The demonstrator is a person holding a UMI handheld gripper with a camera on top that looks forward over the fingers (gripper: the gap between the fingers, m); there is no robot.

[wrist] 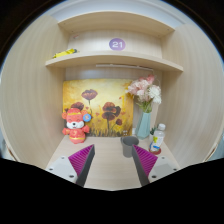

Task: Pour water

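A small grey cup (129, 145) stands on the light desk top (108, 165), just ahead of my right finger and a little inside it. A small bottle with a white cap (158, 136) stands further right, next to a blue vase. My gripper (113, 162) is open and empty, low over the desk, with its purple pads (82, 159) spread wide. Nothing is between the fingers.
A blue vase of pink flowers (145, 118) stands behind the cup. A red and white toy figure (74, 125) stands at the back left. A flower painting (98, 107) leans on the back wall. A shelf (112, 58) above bears a small yellow object (65, 52) and a round purple label (117, 44).
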